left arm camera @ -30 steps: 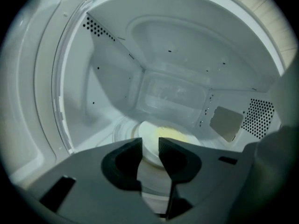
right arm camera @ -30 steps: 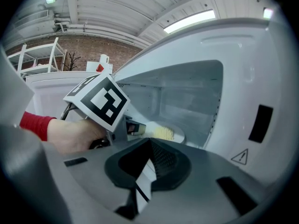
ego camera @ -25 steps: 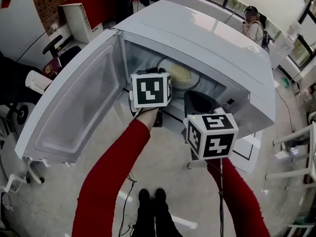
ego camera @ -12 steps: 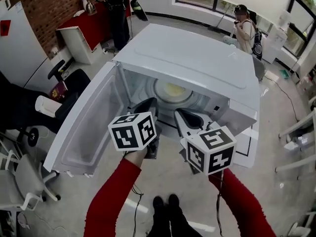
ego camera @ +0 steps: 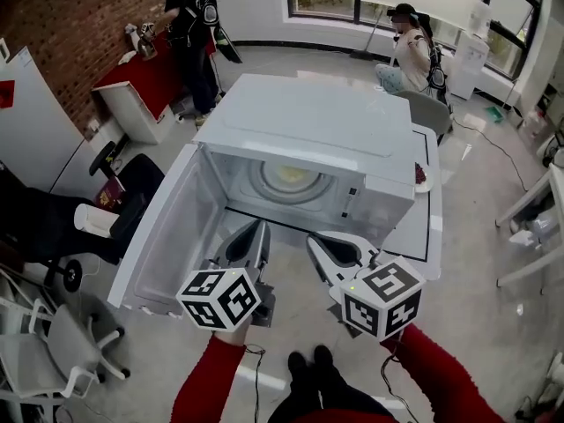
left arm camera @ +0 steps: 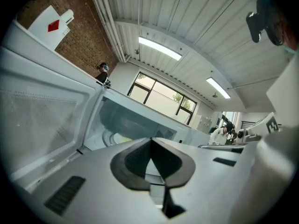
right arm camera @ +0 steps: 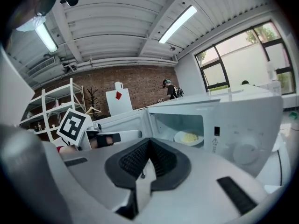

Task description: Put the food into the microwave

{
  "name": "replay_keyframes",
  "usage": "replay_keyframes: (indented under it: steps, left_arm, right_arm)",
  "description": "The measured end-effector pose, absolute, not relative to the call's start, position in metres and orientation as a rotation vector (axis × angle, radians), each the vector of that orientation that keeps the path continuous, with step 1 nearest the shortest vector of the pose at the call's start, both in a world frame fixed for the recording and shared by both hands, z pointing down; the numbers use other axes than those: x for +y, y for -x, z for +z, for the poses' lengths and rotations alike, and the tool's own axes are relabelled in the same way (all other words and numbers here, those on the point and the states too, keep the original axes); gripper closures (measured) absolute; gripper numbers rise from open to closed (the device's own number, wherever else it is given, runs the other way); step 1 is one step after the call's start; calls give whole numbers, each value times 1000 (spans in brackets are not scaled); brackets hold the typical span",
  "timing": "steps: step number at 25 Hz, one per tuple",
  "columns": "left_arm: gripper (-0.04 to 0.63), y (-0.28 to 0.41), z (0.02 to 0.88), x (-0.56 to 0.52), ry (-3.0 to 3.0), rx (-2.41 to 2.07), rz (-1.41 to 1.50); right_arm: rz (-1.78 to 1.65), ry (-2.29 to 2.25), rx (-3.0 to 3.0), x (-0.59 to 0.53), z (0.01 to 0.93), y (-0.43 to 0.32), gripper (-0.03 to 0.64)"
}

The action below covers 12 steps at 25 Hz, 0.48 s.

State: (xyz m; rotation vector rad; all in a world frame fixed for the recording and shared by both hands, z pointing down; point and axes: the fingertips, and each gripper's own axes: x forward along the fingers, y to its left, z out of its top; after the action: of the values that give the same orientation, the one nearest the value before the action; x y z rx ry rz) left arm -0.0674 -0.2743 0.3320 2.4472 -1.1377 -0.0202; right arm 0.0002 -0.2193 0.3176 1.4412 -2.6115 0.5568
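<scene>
While the white plate of yellow food [ego camera: 291, 180] sits deep inside the white box-shaped microwave [ego camera: 326, 117], both tools hang outside its mouth.

- The left tongs [ego camera: 254, 232] are clenched on nothing.
- The right tongs [ego camera: 319, 247] are likewise clenched and empty.
- The plate lies straight ahead of both tongs, further into the cavity and well apart from either.
- At the left, the hinged white door [ego camera: 163, 236] stands swung wide, just beside the left tongs, so that tool is judged nearer for shutting it.
- Loading appears done, and the door is not yet closed.
</scene>
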Motion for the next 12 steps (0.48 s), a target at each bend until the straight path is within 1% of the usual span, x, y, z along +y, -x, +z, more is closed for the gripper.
replay_keyframes:
  steps: [8,12]
  left_arm:
    - [586,47,314,-200,-2573,-1052,13]
    - [586,47,306,-173,-2638,-1072,33]
  right_arm:
    - [624,-1395,-2671,-155,321,-8,603]
    - [632,-1407,-2691,-131,322,-18,603]
